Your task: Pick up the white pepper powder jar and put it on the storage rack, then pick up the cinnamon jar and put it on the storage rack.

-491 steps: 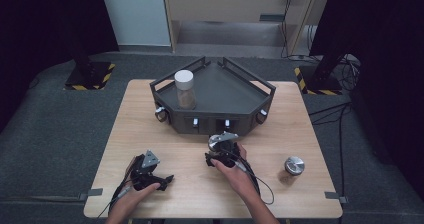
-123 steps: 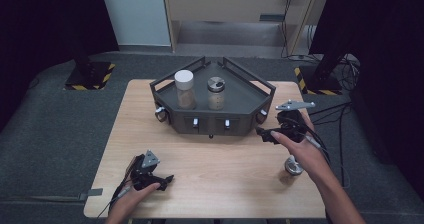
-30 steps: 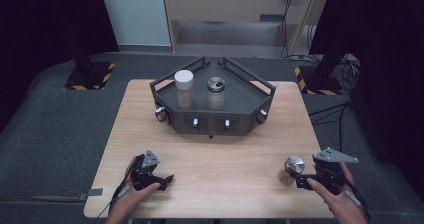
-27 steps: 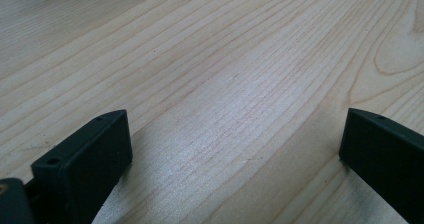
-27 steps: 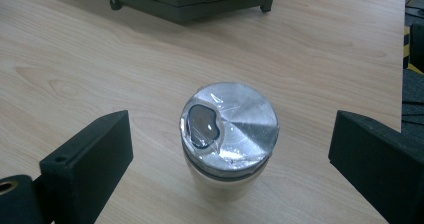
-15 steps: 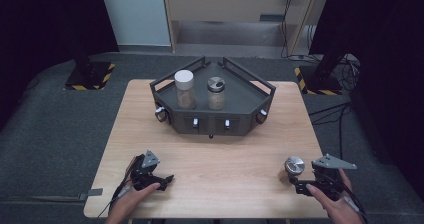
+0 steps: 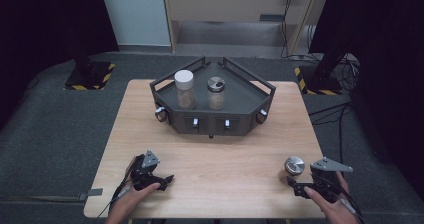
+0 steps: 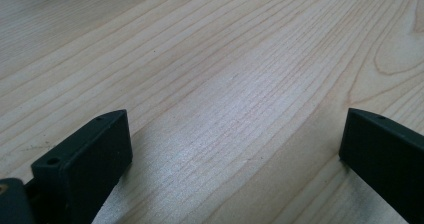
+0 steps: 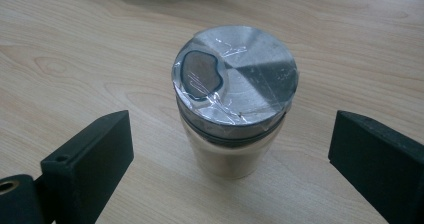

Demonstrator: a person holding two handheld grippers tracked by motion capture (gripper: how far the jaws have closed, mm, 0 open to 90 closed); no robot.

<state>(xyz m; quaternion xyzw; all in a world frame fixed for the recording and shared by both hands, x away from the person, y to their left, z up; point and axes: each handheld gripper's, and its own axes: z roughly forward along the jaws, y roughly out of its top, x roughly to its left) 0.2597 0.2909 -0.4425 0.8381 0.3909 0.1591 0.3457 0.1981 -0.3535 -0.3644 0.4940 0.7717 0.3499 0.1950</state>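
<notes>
- Two black jaws of the right gripper [image 9: 230, 159] are seen spread wide, with nothing gripped; clear gaps remain on both sides of the metal-capped jar [image 9: 234, 101].
- That jar is found upright on the wooden table [image 7: 225, 159], near its front right corner, just ahead of the right gripper [image 7: 316, 183].
- The left gripper [image 8: 235, 149] is held low over bare wood at the front left, jaws wide apart and empty.
- Further back, a dark tray [image 7: 250, 91] is noted, with a white-lidded jar [image 7: 184, 89] and a second metal-capped jar [image 7: 216, 93] standing side by side inside.
</notes>
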